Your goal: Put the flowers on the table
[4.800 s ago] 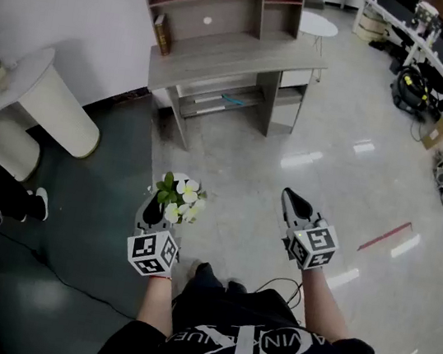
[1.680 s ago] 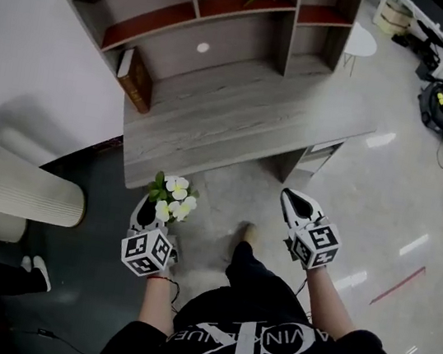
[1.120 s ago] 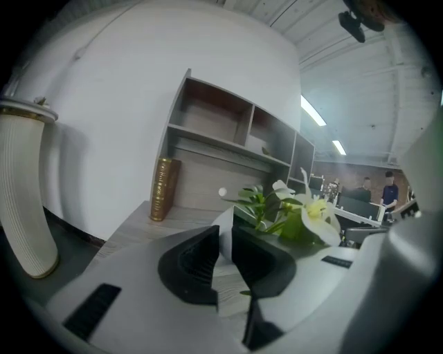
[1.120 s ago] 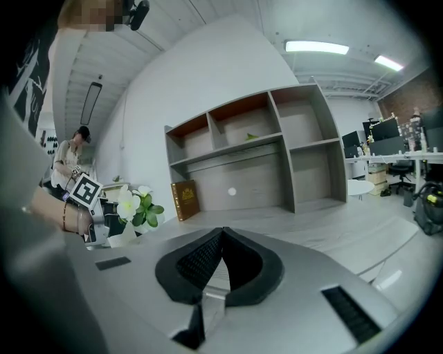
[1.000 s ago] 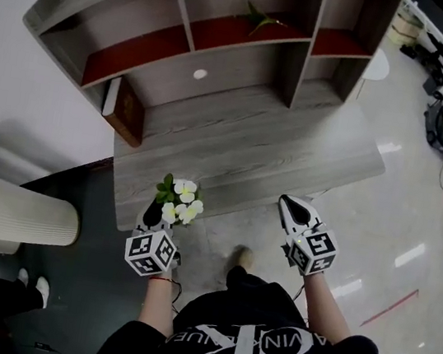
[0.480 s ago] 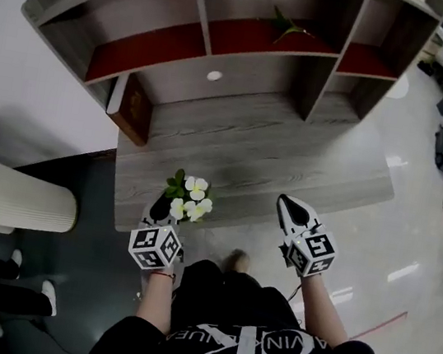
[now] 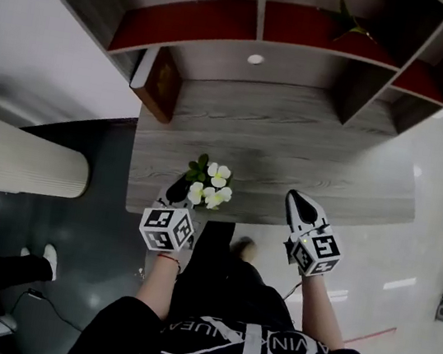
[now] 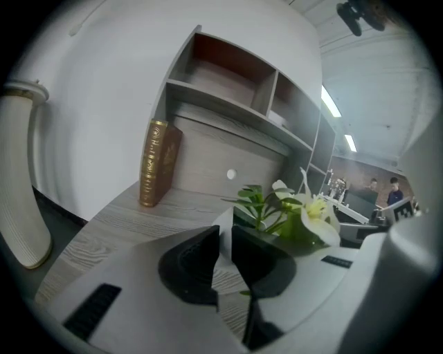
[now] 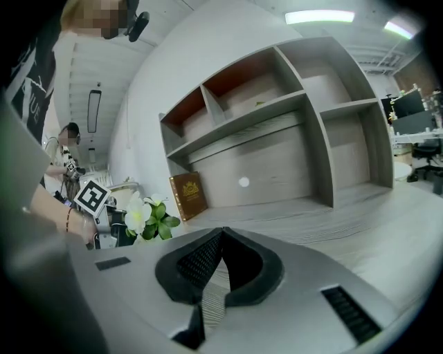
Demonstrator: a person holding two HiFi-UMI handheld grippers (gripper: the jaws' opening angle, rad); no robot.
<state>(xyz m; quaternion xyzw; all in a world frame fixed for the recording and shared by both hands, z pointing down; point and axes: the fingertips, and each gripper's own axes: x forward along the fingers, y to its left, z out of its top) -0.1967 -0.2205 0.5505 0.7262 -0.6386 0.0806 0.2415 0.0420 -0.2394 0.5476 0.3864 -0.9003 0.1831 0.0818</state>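
- Since the earlier frames, the grey wood-grain desk with shelves [image 7: 316,158] is being neared, the left gripper [image 7: 175,194] and right gripper [image 7: 298,202] being carried over its front edge.
- The brown gold-spined book [image 7: 162,86] is being stood upright at its back left.
- The right gripper is being held closed, empty.
- The left gripper is being clamped on the white, green-leaved flowers [image 7: 210,189] above that edge.

Grey wooden table [image 7: 309,152] with upright brown book [image 7: 164,85]
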